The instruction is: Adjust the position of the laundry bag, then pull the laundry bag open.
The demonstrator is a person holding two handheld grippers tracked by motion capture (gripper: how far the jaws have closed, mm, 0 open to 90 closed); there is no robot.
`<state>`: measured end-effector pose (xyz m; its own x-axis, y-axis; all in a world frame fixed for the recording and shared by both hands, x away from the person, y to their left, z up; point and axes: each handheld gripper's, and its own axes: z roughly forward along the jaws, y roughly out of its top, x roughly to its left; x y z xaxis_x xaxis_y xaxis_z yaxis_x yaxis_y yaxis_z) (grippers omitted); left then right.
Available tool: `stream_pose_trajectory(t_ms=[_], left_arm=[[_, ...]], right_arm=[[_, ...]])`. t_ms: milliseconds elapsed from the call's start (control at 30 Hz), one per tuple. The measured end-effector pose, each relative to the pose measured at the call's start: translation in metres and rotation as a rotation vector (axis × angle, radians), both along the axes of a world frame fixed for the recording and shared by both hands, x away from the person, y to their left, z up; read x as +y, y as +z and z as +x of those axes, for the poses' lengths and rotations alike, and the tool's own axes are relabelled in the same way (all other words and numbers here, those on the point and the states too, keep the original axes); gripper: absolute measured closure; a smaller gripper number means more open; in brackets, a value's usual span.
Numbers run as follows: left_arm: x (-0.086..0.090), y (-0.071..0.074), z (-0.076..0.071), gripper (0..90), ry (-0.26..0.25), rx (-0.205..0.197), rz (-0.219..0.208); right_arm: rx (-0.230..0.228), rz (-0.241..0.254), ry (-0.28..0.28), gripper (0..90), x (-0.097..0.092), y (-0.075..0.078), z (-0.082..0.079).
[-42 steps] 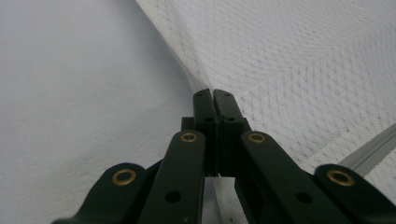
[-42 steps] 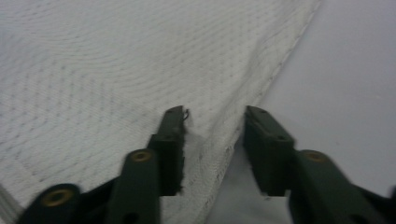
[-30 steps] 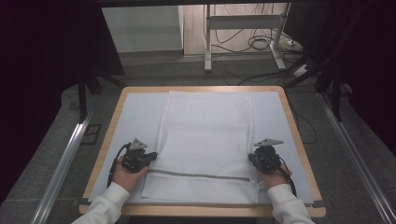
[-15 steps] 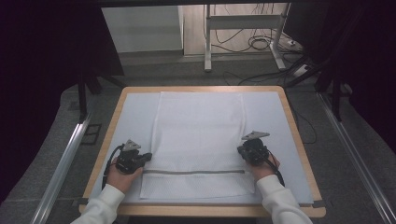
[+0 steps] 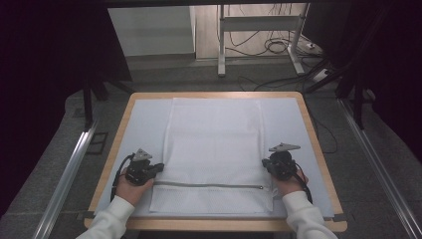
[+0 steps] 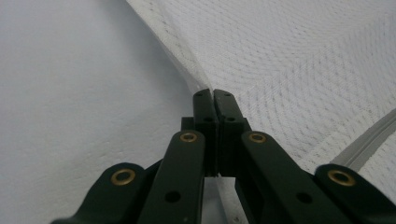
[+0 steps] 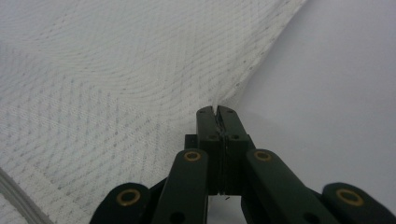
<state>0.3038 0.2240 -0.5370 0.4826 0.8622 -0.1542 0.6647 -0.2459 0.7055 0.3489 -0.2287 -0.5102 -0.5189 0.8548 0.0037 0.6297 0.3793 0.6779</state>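
A big white mesh bag (image 5: pixel 214 154) lies flat on the table (image 5: pixel 318 144), between the 2 grippers. The left gripper (image 6: pixel 214 99) has its jaws closed on the bag's left edge. The right gripper (image 7: pixel 216 112) pinches the right edge. Next, I think both must lift together.

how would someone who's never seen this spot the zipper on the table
Start at the wooden-edged table and the white mesh bag spread along its middle. Near the bag's front end, between the left gripper and right gripper, the zipper is a thin grey line.
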Motion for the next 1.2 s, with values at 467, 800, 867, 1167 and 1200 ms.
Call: stream_pose_trajectory(t_ms=[467, 800, 867, 1167, 1200], left_arm=[[0.008, 0.015, -0.006, 31.4, 0.082, -0.113, -0.002], [0.005, 0.032, -0.016, 29.0, 0.028, -0.14, -0.026], [0.003, 0.035, -0.019, 29.1, 0.006, -0.141, -0.04], [-0.023, 0.047, -0.027, 29.5, -0.095, -0.143, -0.073], [-0.027, 0.048, -0.027, 29.7, -0.106, -0.143, -0.076]], right_arm=[[-0.102, 0.012, -0.02, 42.9, -0.003, 0.013, -0.008], [-0.137, 0.097, 0.021, 36.1, -0.02, 0.03, -0.031], [-0.132, 0.102, 0.025, 35.7, -0.022, 0.029, -0.035], [-0.128, 0.122, 0.035, 34.9, -0.034, 0.029, -0.058], [-0.127, 0.127, 0.035, 35.1, -0.036, 0.029, -0.06]])
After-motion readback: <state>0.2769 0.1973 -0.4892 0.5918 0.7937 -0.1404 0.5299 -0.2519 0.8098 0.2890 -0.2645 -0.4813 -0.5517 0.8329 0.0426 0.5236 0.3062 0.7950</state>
